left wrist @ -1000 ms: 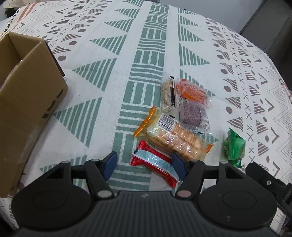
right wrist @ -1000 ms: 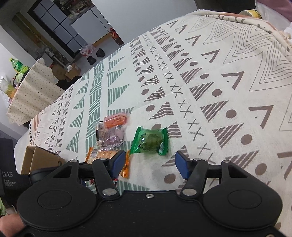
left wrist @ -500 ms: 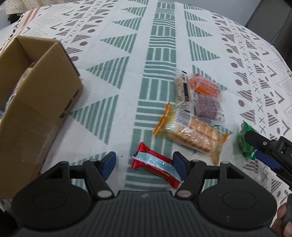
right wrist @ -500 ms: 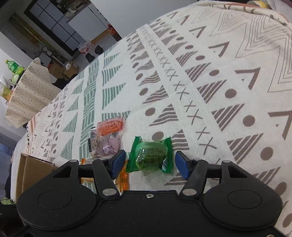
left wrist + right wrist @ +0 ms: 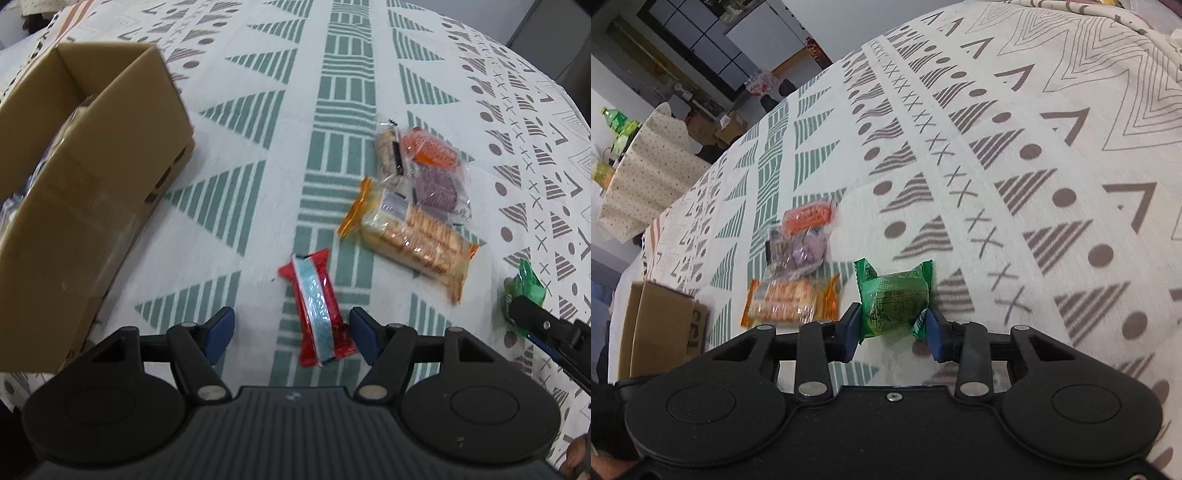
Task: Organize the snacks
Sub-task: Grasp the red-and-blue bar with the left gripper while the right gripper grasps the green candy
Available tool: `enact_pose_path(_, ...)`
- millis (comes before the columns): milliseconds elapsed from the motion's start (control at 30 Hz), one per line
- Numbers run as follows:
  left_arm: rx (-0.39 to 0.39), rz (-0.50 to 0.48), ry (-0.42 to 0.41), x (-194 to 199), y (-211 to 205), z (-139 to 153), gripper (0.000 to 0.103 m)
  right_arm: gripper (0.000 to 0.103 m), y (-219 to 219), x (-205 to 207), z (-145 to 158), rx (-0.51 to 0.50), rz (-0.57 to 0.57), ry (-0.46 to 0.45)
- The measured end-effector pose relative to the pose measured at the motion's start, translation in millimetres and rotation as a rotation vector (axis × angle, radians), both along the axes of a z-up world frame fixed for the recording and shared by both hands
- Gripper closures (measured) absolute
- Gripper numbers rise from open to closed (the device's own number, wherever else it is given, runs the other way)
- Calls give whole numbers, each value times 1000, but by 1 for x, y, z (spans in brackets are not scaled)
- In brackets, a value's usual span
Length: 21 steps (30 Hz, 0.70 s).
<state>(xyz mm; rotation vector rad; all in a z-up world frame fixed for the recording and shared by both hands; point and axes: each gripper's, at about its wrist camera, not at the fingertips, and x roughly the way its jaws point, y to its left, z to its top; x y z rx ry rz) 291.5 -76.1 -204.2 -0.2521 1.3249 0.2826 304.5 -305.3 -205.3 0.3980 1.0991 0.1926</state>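
While right tool [image 5: 892,328] clamps green snack [image 5: 894,299], left tool [image 5: 290,332] wide apart, red bar [image 5: 317,312] lengthwise between.

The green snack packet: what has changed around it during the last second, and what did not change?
The right tool moved forward and closed its fingers on the green snack packet, which lay ahead of it a second ago. The left tool is open over the red snack bar, not gripping. The cracker pack and cardboard box stayed in place.
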Motion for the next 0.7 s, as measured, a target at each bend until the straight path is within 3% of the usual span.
enact_pose_path(233, 12, 7, -18, -5, 9, 1, 50, 60, 7, -14, 5, -52, 35, 8)
enact_pose_path(433, 21, -23, -28, 3, 4, -2, 50, 52, -8, -18, 9, -80, -3, 21)
enact_pose_path(533, 22, -29, -31, 4, 1, -5, 50, 41, -13, -20, 12, -90, -16, 22)
enact_pose_path(633, 13, -42, -43, 5, -1, -6, 65, 25, -12, -17, 13, -85, -14, 1)
enact_pose_path(700, 7, -51, -48, 6, -2, -6, 80, 25, -9, -11, 11, -93, -3, -3)
